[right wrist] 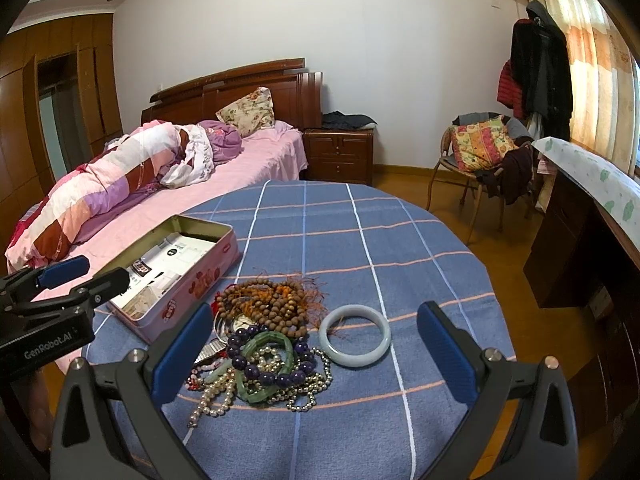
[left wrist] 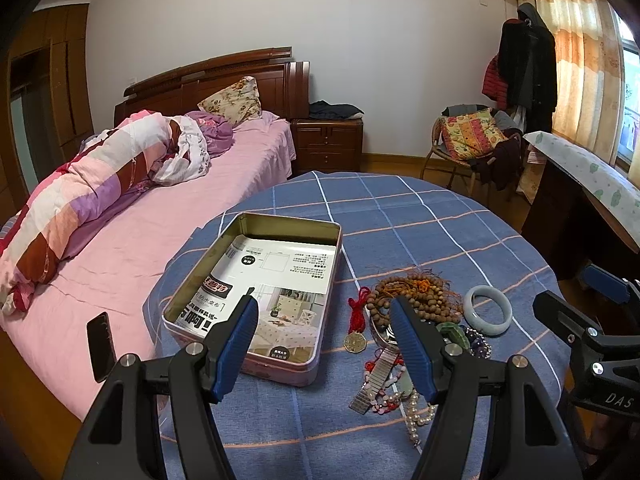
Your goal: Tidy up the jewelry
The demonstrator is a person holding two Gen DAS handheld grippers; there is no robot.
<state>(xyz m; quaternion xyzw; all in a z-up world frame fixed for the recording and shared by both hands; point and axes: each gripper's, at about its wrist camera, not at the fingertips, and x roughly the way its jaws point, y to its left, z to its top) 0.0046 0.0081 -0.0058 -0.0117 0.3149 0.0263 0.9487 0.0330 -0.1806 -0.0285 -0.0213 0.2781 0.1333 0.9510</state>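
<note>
An open pink tin box (left wrist: 256,288) lined with a printed paper sits on the blue checked tablecloth (left wrist: 400,216); it also shows in the right wrist view (right wrist: 188,280). To its right lies a heap of jewelry: brown wooden beads (right wrist: 272,300), a pale jade bangle (right wrist: 355,336), purple beads (right wrist: 276,376), a green bracelet (right wrist: 260,344), pearls (right wrist: 212,396), a metal watch band (left wrist: 376,380) and a gold pendant on red cord (left wrist: 355,343). My left gripper (left wrist: 324,320) is open above the box's right edge. My right gripper (right wrist: 316,324) is open over the heap.
A bed (left wrist: 132,224) with pink sheets and a rolled quilt stands left of the table. A black phone (left wrist: 101,346) lies on the bed's edge. A chair (right wrist: 476,160) with cushions and a desk (right wrist: 580,240) stand at the right.
</note>
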